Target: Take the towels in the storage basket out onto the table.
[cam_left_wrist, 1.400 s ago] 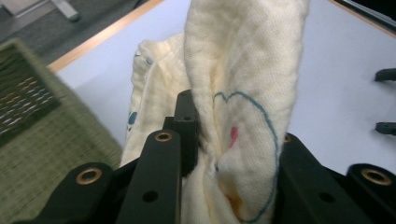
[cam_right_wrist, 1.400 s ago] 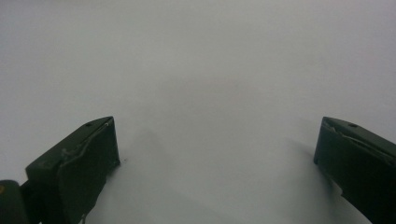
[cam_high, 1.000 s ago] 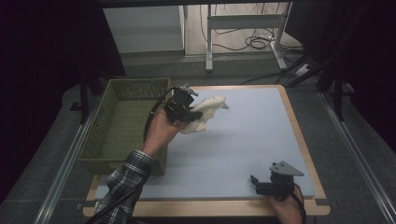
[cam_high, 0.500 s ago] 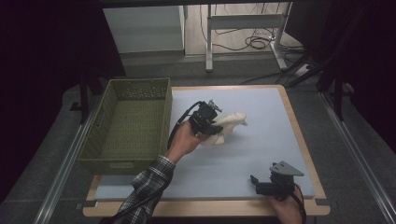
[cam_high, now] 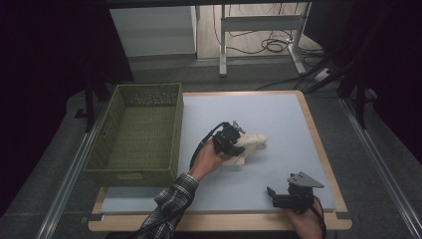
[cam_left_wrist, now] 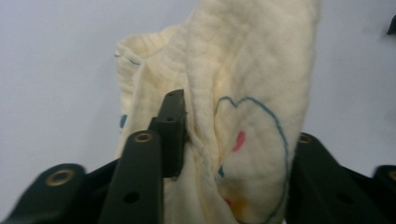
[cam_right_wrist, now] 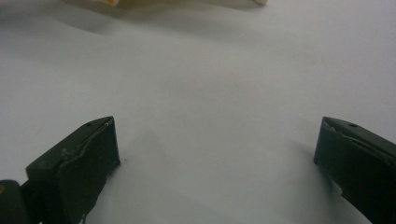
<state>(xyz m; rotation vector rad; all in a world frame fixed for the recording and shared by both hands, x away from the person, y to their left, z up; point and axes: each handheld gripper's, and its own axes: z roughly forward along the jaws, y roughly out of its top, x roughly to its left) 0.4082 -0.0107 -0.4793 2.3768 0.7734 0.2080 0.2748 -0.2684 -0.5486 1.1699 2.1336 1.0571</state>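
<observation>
The left gripper [cam_high: 238,141] lay low over the middle of the pale blue worktop [cam_high: 278,119], its jaws on either side of a bunched cream cloth [cam_high: 249,145] that rested on the mat. In the left gripper view the cloth [cam_left_wrist: 243,93], marked with a blue outline and a red dash, filled the gap between the jaws; they had just been opening, and whether the pads pressed on the fabric could not be told. A green woven basket [cam_high: 137,134] stood at the worktop's left side, well apart from the cloth. The right gripper [cam_high: 272,195] rested near the front right corner, its jaws spread wide over bare mat with nothing between them.
</observation>
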